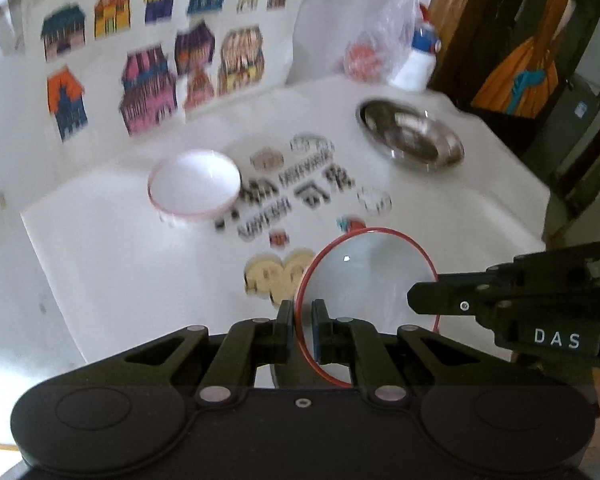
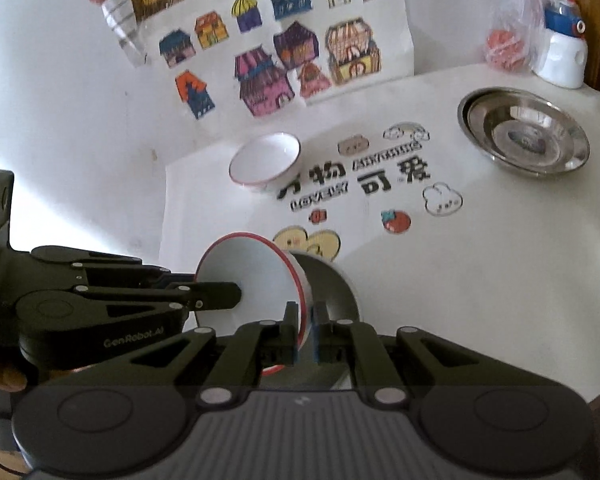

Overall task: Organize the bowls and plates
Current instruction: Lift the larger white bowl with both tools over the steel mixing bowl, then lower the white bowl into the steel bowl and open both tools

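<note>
A white bowl with a red rim [image 1: 364,276] hangs tilted above the white table, held from both sides. My left gripper [image 1: 302,314] is shut on its near-left rim. My right gripper [image 1: 414,300] comes in from the right and is shut on the opposite rim. In the right wrist view the same bowl [image 2: 256,272] sits between my right gripper [image 2: 305,318] and my left gripper [image 2: 238,294]. A second red-rimmed white bowl [image 1: 194,184] [image 2: 265,162] stands upright on the table further back. A steel plate [image 1: 410,134] [image 2: 524,132] lies at the back right.
A white bottle with a blue cap [image 1: 418,60] [image 2: 562,54] and a clear bag with something red in it [image 1: 364,56] [image 2: 504,48] stand at the table's back right corner. A poster of coloured houses [image 1: 148,64] hangs on the wall behind. The table edge [image 1: 536,208] runs close on the right.
</note>
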A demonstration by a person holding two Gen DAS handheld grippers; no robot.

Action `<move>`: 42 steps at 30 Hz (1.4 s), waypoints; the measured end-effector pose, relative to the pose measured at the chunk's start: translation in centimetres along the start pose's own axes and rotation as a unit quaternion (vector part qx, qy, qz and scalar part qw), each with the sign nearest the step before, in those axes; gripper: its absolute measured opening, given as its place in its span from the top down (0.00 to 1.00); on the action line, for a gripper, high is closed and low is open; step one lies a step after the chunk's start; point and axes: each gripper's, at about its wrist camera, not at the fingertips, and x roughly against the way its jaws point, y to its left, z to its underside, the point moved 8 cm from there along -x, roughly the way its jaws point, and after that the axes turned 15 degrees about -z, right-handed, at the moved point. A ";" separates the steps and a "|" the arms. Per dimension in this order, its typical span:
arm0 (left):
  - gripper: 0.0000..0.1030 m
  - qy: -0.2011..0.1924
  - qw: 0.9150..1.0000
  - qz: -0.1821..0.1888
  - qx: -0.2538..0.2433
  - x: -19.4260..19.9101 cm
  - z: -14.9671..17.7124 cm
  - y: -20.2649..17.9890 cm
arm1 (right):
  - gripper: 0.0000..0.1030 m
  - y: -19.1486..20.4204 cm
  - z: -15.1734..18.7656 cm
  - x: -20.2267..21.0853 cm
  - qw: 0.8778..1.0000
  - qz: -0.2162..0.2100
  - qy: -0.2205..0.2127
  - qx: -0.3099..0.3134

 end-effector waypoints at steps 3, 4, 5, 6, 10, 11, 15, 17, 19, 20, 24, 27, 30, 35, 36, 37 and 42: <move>0.91 0.013 1.000 0.003 -0.007 -0.3 1.2 -0.2 | 0.93 0.0 0.6 -0.3 1.000 0.003 0.014 -0.004; 0.91 0.016 1.000 0.004 -0.009 -0.4 1.5 -0.2 | 0.93 0.0 0.7 -0.3 1.000 0.004 0.018 -0.004; 0.90 0.020 1.000 0.004 -0.013 -0.5 1.7 -0.3 | 0.93 0.0 0.8 -0.4 1.000 0.005 0.021 -0.005; 0.90 0.024 1.000 0.005 -0.015 -0.6 1.9 -0.4 | 0.93 0.0 0.9 -0.5 1.000 0.006 0.026 -0.005; 0.89 0.038 0.999 0.005 -0.025 -1.0 2.6 -0.7 | 0.93 -0.3 1.3 -0.9 0.999 0.010 0.042 -0.008; 0.89 0.042 0.999 0.006 -0.027 -1.2 2.7 -0.8 | 0.93 -0.3 1.4 -1.1 0.999 0.010 0.046 -0.010; 0.89 0.060 0.998 0.005 -0.035 -1.9 3.0 -0.9 | 0.92 -0.6 1.4 -1.6 0.998 0.011 0.059 -0.015; 0.89 0.063 0.997 0.002 -0.039 -2.1 3.0 -1.0 | 0.92 -0.8 1.2 -1.8 0.998 0.010 0.064 -0.018; 0.89 0.066 0.997 0.000 -0.043 -2.2 2.8 -1.0 | 0.92 -0.9 1.1 -2.0 0.997 0.009 0.068 -0.019; 0.89 0.069 0.997 0.000 -0.044 -2.3 2.8 -1.0 | 0.92 -0.9 1.1 -2.1 0.997 0.009 0.070 -0.020; 0.89 0.080 0.995 -0.007 -0.053 -2.7 2.4 -1.1 | 0.90 -1.1 1.1 -2.5 0.996 0.011 0.080 -0.021; 0.89 0.085 0.995 -0.007 -0.060 -3.0 2.3 -1.2 | 0.90 -1.3 1.2 -2.8 0.996 0.007 0.087 -0.026; 0.89 0.090 0.994 -0.008 -0.066 -3.3 2.3 -1.4 | 0.87 -1.3 1.1 -2.9 0.996 0.003 0.090 -0.026; 0.87 0.094 0.993 -0.002 -0.067 -3.4 2.0 -1.4 | 0.82 -1.2 1.1 -3.1 0.995 -0.004 0.095 -0.023; 0.86 0.095 0.993 -0.001 -0.068 -3.5 2.0 -1.4 | 0.81 -1.2 1.1 -3.1 0.995 -0.006 0.095 -0.023; 0.85 0.096 0.993 0.000 -0.070 -3.5 2.0 -1.5 | 0.80 -1.2 1.0 -3.0 0.995 -0.007 0.094 -0.023; 0.83 0.097 0.992 0.004 -0.074 -3.3 2.0 -1.4 | 0.79 -1.3 0.8 -2.9 0.996 -0.011 0.085 -0.024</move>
